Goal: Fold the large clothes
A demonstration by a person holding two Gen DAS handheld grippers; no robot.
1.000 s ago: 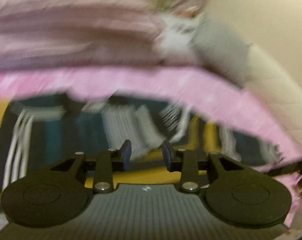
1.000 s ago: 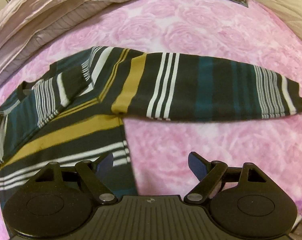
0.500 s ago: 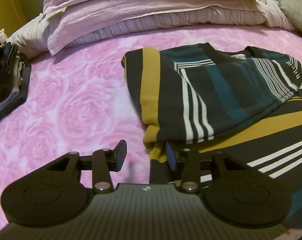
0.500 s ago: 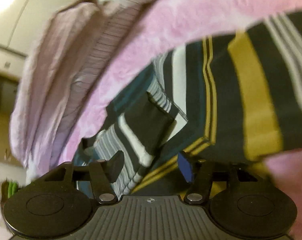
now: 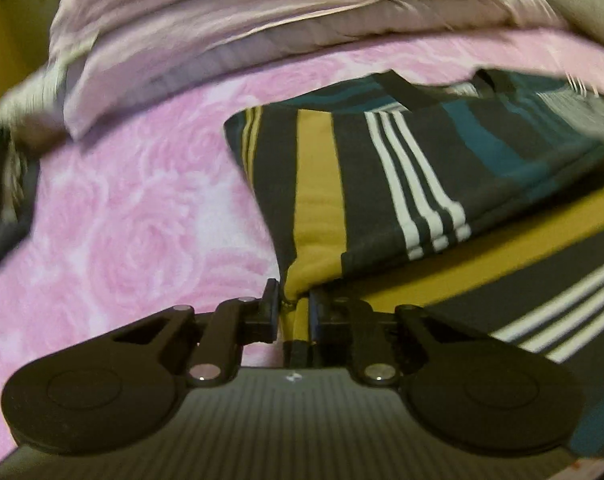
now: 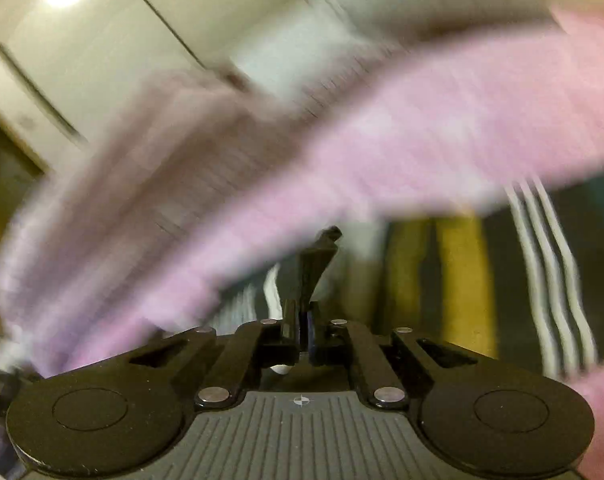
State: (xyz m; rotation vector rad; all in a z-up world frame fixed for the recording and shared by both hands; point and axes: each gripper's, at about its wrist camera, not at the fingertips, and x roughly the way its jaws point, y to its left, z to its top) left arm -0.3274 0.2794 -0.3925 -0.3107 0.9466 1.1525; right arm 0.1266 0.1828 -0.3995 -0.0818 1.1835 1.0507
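Sweater (image 5: 402,184) edge is pinched by left gripper (image 5: 294,308), dark fabric by right gripper (image 6: 302,328); thin bites could be lost if tugged.

Left tool (image 5: 293,312) clamped on fabric — right tool (image 6: 303,328) pinched closed.

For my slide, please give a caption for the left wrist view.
Left gripper pinches the folded edge of a striped sweater on a pink bedspread.

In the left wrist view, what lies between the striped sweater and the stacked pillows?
Only bare pink rose-print bedspread separates the striped sweater from the pillows; left wrist view.
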